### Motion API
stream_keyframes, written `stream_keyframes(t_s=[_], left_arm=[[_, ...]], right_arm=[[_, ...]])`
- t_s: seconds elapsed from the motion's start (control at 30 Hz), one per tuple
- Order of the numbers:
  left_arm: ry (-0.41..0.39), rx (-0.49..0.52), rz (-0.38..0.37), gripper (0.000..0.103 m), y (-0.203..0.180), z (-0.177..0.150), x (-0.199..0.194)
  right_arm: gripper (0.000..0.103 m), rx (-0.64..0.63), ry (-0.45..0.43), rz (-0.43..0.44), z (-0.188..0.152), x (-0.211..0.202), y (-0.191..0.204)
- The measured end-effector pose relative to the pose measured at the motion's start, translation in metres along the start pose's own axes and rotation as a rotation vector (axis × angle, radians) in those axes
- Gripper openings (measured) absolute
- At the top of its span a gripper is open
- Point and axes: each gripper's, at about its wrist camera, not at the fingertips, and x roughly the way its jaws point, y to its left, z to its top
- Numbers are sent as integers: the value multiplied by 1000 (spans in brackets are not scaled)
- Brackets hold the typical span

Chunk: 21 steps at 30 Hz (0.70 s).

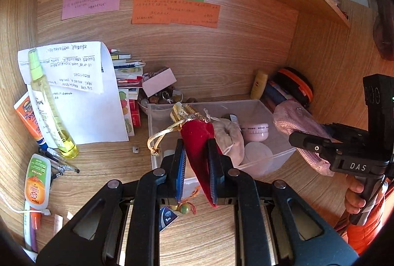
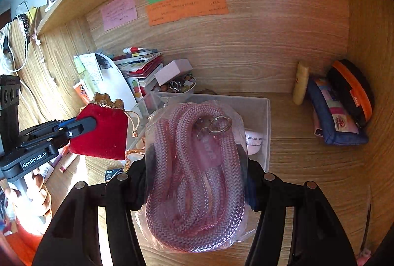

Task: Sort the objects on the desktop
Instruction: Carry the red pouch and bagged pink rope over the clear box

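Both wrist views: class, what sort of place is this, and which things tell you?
Probably a home study desk set in a wooden alcove: handwritten sticky notes on the back panel, a stack of books, and a clear storage box for small belongings.

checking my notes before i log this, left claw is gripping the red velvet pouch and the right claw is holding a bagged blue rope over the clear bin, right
Not quite: the rope is pink, not blue. The right wrist view shows the right claw shut on the bagged pink rope above the clear bin. The rest stands: the left claw is gripping the red velvet pouch.
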Motion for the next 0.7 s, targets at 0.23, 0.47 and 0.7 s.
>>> stream_keyframes(t_s=[0.23,0.47,0.7], left_arm=[[30,6,35,16,8,15,29],[75,-2,60,16,23,17,56],[125,11,65,16,28,19,84]], right_arm=[[56,10,23,-7,12,22,-9],[56,25,66,-23,17,50,-20],[56,24,113,-30,18,77,-26]])
